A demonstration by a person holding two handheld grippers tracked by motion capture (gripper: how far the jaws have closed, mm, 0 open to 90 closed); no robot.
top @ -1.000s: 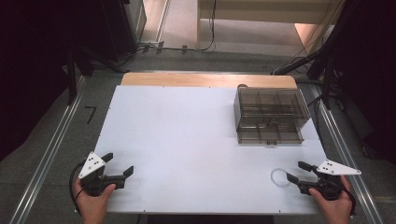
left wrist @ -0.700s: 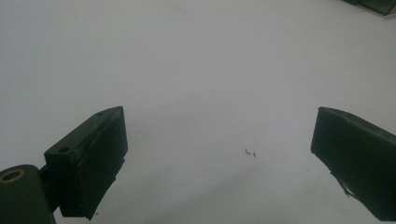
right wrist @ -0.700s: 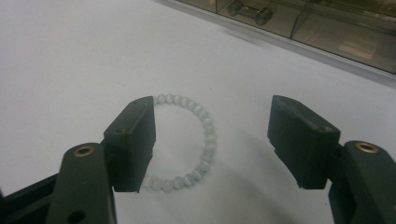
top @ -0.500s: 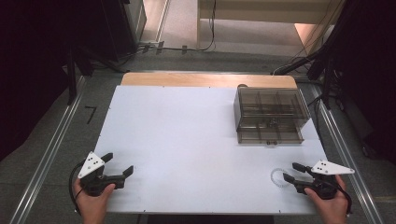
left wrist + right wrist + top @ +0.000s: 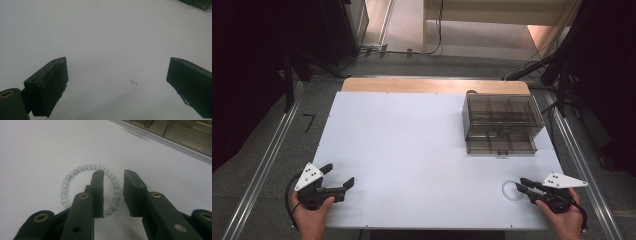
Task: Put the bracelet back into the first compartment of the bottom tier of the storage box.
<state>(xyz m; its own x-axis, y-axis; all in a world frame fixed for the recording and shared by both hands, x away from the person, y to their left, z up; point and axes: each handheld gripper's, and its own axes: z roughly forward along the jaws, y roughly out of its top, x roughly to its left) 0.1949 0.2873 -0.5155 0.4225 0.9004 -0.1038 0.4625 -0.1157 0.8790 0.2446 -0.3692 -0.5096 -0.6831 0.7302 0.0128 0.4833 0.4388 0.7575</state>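
White table (image 5: 412, 145), smoky compartment box (image 5: 501, 124), bead bracelet (image 5: 90, 188)

White table (image 5: 422, 140) with a smoky clear drawer box (image 5: 502, 123) at far right; left gripper (image 5: 338, 179) at the near left corner, jaws spread; right gripper (image 5: 519, 185) at the near right, jaws close together, tips at a pale bead ring (image 5: 510, 190).

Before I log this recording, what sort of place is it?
Probably a lab data-collection bench: a bare white table on a metal frame, cables trailing across the floor, a smoked plastic drawer organizer and a bead bracelet as props.
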